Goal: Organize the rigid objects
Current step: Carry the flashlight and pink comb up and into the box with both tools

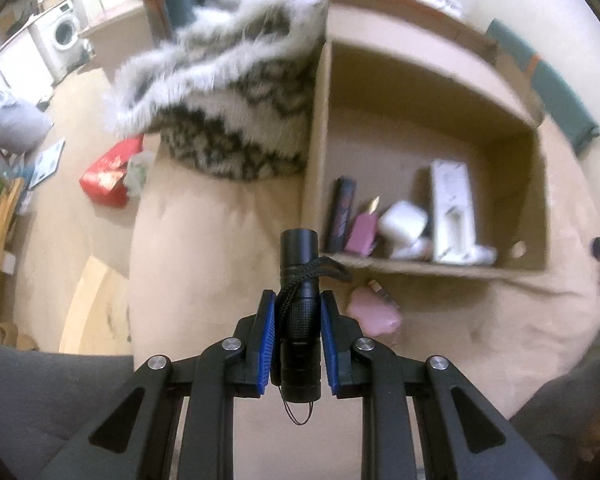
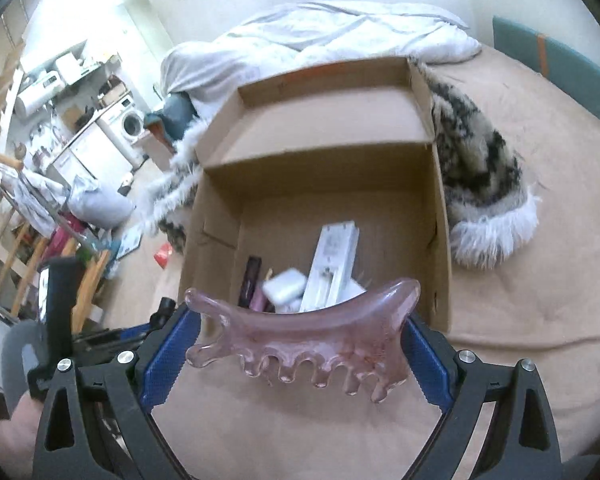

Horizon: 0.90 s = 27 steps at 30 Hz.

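My left gripper [image 1: 299, 308] is shut on a black flashlight [image 1: 300, 312] with a wrist cord, held upright above the beige bed, left of the open cardboard box [image 1: 318, 128]. The box holds a white carton [image 1: 452, 208], a white case [image 1: 402, 222], a purple item [image 1: 363, 232] and a dark tube [image 1: 340, 212]. A pink object [image 1: 374, 312] lies on the bed by the box's near wall. My right gripper [image 2: 300, 340] is shut on a pink translucent comb-shaped massage tool [image 2: 300, 340], held crosswise just before the box [image 2: 440, 216], whose contents show behind it.
A furry black-and-white garment [image 1: 236, 120] lies on the bed beside the box [image 2: 480, 160]. A white duvet [image 2: 340, 28] is bunched behind the box. A red bag [image 1: 108, 172] lies on the floor. A washing machine [image 2: 128, 124] and shelves stand at the far left.
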Each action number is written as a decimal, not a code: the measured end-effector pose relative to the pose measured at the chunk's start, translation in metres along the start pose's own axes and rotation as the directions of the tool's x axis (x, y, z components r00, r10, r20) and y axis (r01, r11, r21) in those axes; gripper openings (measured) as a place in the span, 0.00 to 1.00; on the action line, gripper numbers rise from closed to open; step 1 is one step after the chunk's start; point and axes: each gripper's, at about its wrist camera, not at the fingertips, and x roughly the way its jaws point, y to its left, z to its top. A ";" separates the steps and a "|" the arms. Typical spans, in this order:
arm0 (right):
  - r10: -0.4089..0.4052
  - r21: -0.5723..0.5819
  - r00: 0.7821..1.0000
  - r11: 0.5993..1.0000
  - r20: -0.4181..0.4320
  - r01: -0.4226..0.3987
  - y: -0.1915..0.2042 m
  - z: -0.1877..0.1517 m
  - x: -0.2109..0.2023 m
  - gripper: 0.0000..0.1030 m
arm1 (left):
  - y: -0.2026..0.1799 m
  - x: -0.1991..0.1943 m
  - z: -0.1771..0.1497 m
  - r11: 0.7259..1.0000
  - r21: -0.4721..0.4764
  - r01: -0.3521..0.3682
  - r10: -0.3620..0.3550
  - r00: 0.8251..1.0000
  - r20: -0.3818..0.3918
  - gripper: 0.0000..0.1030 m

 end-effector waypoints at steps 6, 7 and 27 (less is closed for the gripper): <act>0.021 -0.004 1.000 1.000 0.010 -0.021 -0.007 0.017 0.016 0.99 | -0.021 -0.026 0.034 0.998 0.048 0.043 -0.047 0.995 0.085 0.19; 0.022 -0.007 1.000 1.000 0.010 -0.022 -0.008 0.020 0.021 0.99 | -0.026 -0.027 0.042 0.997 0.057 0.043 -0.048 0.995 0.092 0.19; -0.006 0.037 0.992 0.999 -0.128 0.011 -0.042 0.025 0.120 0.99 | -0.054 0.070 0.060 0.993 0.117 -0.016 0.014 1.000 0.014 0.19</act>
